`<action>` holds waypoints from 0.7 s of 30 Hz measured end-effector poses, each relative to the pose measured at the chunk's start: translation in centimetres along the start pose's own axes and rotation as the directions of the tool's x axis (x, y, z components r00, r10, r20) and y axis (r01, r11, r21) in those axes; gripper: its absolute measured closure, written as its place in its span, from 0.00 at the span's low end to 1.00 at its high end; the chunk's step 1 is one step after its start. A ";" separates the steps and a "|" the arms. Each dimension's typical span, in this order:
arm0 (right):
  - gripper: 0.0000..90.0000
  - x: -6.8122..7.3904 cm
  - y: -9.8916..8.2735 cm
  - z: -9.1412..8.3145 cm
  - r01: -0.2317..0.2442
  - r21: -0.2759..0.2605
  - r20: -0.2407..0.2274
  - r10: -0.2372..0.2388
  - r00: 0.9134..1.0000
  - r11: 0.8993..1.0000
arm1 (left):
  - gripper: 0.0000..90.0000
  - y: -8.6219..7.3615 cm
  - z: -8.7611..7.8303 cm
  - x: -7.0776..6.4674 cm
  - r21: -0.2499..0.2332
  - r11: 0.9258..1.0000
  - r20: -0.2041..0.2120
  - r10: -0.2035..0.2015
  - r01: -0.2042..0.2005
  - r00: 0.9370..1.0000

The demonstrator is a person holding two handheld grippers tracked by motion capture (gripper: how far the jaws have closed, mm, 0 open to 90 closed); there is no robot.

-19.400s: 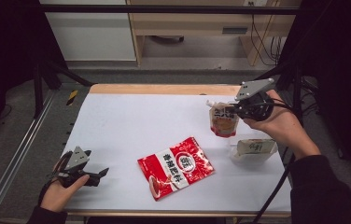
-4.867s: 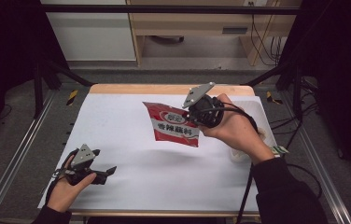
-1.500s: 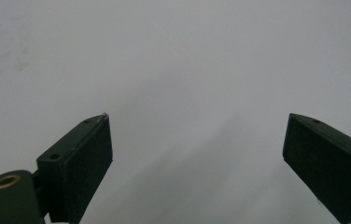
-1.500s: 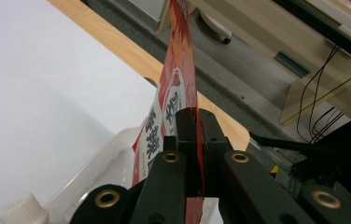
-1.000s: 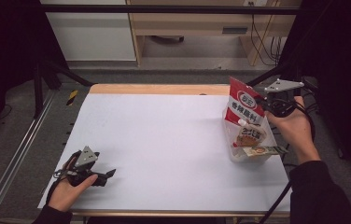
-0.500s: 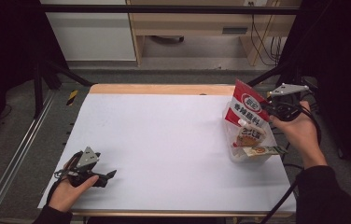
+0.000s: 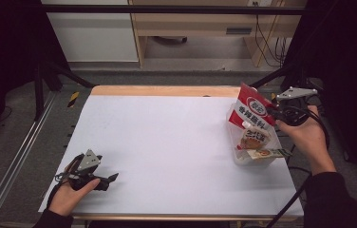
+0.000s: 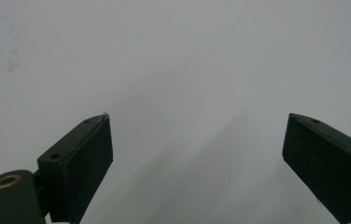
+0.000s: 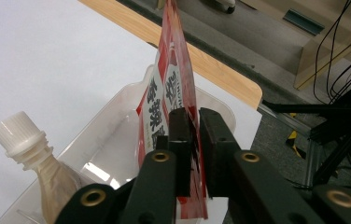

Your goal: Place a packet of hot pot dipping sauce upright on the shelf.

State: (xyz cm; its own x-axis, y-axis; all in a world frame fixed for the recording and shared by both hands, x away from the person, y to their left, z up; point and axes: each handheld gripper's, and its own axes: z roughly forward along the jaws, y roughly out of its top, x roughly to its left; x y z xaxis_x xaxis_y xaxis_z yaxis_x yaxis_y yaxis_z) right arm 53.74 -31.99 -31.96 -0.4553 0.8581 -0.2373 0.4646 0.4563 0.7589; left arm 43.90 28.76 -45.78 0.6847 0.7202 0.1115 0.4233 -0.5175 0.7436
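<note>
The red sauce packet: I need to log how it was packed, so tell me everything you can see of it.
The red sauce packet is a flat, glossy plastic pouch, red with a white panel and black characters. It stands on edge, upright and slightly tilted, its lower part inside the clear plastic bin at the table's right edge. The right gripper has its jaws around the packet's edge and has just been opening. A pale spouted pouch lies beside it in the bin.

L gripper [image 7: 111, 177]: jaws wide apart, nothing btwn them, lies low near table's [image 7: 167, 142] front-left corner.
L hand [image 7: 70, 194]: wrapped round gripper body.
R gripper [image 9: 193, 122]: raised at table's right edge, jaws just been easing open, red pouch [image 9: 171, 93] btwn them.
</note>
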 end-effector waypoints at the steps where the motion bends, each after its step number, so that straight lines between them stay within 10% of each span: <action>1: 0.88 0.0 0.0 0.0 0.000 0.000 0.000 0.000 1.000 1.000 | 0.09 0.0 0.0 0.0 0.004 1.000 -0.001 0.003 -0.003 1.000; 10: 0.33 0.6 0.8 -0.5 -0.009 -0.018 0.066 0.010 0.998 1.000 | 0.09 0.0 0.0 0.1 0.003 1.000 -0.005 -0.002 0.002 1.000; 21: 0.19 2.2 2.5 -2.8 0.025 -0.082 0.100 -0.017 0.995 0.996 | 0.09 0.0 -0.1 0.1 0.000 1.000 -0.007 -0.002 0.002 1.000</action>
State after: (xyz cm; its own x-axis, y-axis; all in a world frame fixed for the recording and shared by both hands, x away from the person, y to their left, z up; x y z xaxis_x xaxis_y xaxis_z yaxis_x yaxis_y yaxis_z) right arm 51.76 -29.60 -28.90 -0.3847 0.8695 -0.3099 0.3890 0.4571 0.7998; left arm 43.94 28.89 -45.72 0.6799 0.7243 0.1144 0.4249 -0.5164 0.7435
